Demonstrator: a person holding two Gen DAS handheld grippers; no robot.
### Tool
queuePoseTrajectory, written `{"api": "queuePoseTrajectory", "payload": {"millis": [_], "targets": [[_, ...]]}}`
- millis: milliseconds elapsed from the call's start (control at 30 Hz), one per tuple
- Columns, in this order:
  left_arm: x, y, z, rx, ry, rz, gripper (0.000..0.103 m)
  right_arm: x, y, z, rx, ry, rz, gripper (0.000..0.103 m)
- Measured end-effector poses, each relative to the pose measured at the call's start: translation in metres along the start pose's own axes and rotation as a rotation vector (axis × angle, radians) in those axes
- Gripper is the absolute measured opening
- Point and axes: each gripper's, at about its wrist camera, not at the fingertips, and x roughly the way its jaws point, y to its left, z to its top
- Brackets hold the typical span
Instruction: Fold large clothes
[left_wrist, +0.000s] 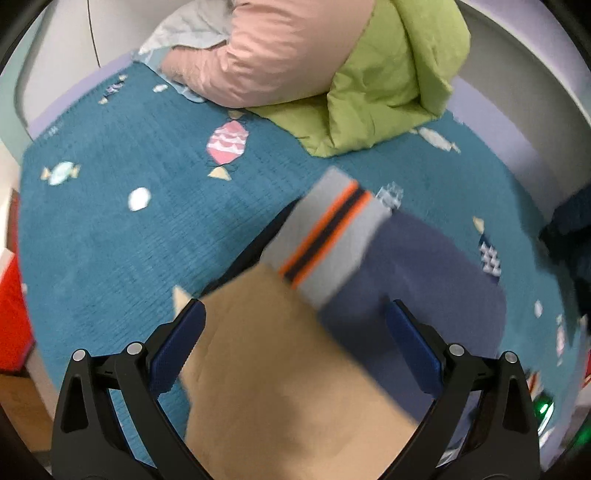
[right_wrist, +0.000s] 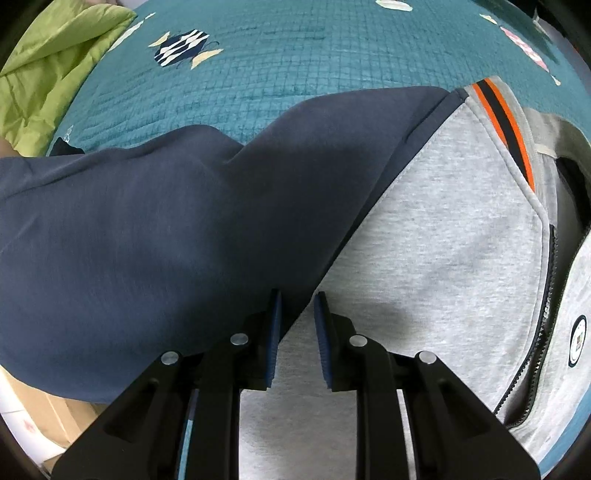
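Lying on the teal quilt (right_wrist: 258, 85), 1 grey-and-navy jacket (right_wrist: 443, 229) awaited folding. Right gripper (right_wrist: 297, 332) stood nearly closed at the shoulder seam, fabric apparently pinched for lifting. Left gripper (left_wrist: 295, 347) gaped wide over a blurred sleeve (left_wrist: 424, 266), gripping nothing. Green bedding (left_wrist: 388, 92) sat beyond.
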Motion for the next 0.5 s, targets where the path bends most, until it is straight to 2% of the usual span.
{"api": "queuePoseTrajectory", "payload": {"millis": [33,67,100,133,200,233,300,333,367,400,500], "targets": [[0.006,0.002,0.006,-0.019,0.014,-0.014,0.097,0.002,0.001,0.001,-0.005,-0.003,-0.003,0.018],[0.012,0.003,0.011,-0.038,0.025,-0.029,0.093,0.002,0.002,0.002,-0.009,-0.004,-0.006,0.018],[0.020,0.003,0.016,-0.056,0.042,-0.076,0.080,0.010,0.001,-0.002,-0.011,-0.007,-0.008,0.018],[0.027,0.003,0.019,-0.067,0.066,-0.138,0.074,0.011,0.001,-0.004,-0.012,-0.009,-0.008,0.018],[0.039,0.002,0.022,-0.099,0.105,-0.187,0.061,0.009,-0.002,-0.018,-0.016,-0.013,-0.007,0.018],[0.042,0.001,0.022,-0.106,0.102,-0.203,0.057,0.008,-0.003,-0.021,-0.018,-0.015,-0.005,0.018],[0.038,-0.004,0.020,-0.087,0.068,-0.219,0.041,0.005,-0.006,-0.028,-0.021,-0.020,-0.001,0.018],[0.034,-0.006,0.019,-0.075,0.051,-0.216,0.038,0.005,-0.007,-0.030,-0.022,-0.024,0.003,0.018],[0.028,-0.009,0.017,-0.064,0.030,-0.207,0.028,0.004,-0.008,-0.032,-0.024,-0.028,0.006,0.018],[0.024,-0.011,0.016,-0.056,0.017,-0.212,0.024,0.004,-0.008,-0.034,-0.027,-0.031,0.007,0.018],[0.007,-0.015,0.015,-0.033,-0.022,-0.230,0.020,-0.002,-0.012,-0.044,-0.035,-0.036,0.005,0.018]]}}
